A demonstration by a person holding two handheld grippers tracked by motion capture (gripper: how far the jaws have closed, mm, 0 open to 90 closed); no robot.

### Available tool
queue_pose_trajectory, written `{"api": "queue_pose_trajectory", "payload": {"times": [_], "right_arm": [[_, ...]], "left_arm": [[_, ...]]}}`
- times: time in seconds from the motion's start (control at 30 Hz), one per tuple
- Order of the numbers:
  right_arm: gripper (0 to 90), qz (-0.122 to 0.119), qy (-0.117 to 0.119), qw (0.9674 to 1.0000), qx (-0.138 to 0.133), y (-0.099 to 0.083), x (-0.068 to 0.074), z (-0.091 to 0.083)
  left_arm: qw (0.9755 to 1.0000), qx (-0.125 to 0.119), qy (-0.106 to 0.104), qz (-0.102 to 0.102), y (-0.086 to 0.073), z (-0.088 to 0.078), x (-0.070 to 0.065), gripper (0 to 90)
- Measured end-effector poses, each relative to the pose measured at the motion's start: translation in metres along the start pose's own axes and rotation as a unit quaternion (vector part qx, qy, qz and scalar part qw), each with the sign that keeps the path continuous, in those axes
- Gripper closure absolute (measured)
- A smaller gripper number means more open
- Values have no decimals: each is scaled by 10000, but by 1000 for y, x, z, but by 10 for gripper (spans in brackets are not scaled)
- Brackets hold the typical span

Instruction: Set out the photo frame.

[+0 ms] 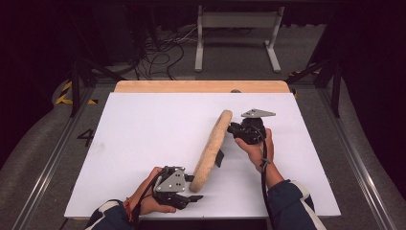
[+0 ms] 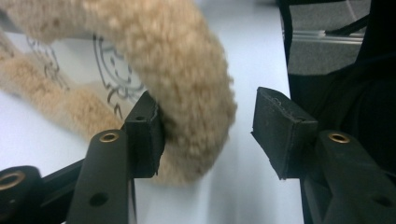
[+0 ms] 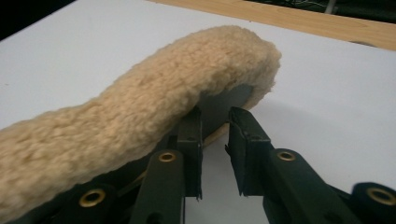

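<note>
My left hand (image 1: pixel 148 196) sits nearest, at about seven o'clock on the white surface (image 1: pixel 143 129), knuckles outward and wrist low. Its gripper (image 1: pixel 190 189) points toward three o'clock at the near end of the fleece cover (image 1: pixel 210 148). In the left gripper view my fingers (image 2: pixel 144 135) stand apart: one pad touches the fleece, the other is clear of it, so nothing is clamped. The cover stands on its edge, running from five o'clock up toward one o'clock. Farther out, my right hand (image 1: pixel 258 148) rises from the sleeve with the wrist bent inward, and its gripper (image 1: pixel 234 129) meets the far end. In the right gripper view those fingers (image 3: pixel 191 140) have a gap between them, released, under the fleece rim with a dark lining between them.
</note>
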State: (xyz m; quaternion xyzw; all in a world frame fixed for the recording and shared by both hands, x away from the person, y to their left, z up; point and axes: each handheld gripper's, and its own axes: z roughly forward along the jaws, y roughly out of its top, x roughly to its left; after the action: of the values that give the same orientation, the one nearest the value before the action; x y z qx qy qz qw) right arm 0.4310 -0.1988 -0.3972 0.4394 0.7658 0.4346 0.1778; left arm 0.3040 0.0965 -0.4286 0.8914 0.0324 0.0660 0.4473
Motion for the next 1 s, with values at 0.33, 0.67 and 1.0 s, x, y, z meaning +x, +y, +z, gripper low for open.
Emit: {"api": "queue_pose_trajectory", "payload": {"times": [0.33,0.67,1.0], "right_arm": [[541,90,593,9982,81,-4,10,-30],[398,186,1112,9932,288,6,41,-41],[277,320,707,9936,818,16,62,-20]], "left_arm": [[9999,-78,-15,-82,-7,-6,5,590],[9998,-84,126,-123,0,11,-1,589],[9999,-110,14,-111,11,32,-8,547]]}}
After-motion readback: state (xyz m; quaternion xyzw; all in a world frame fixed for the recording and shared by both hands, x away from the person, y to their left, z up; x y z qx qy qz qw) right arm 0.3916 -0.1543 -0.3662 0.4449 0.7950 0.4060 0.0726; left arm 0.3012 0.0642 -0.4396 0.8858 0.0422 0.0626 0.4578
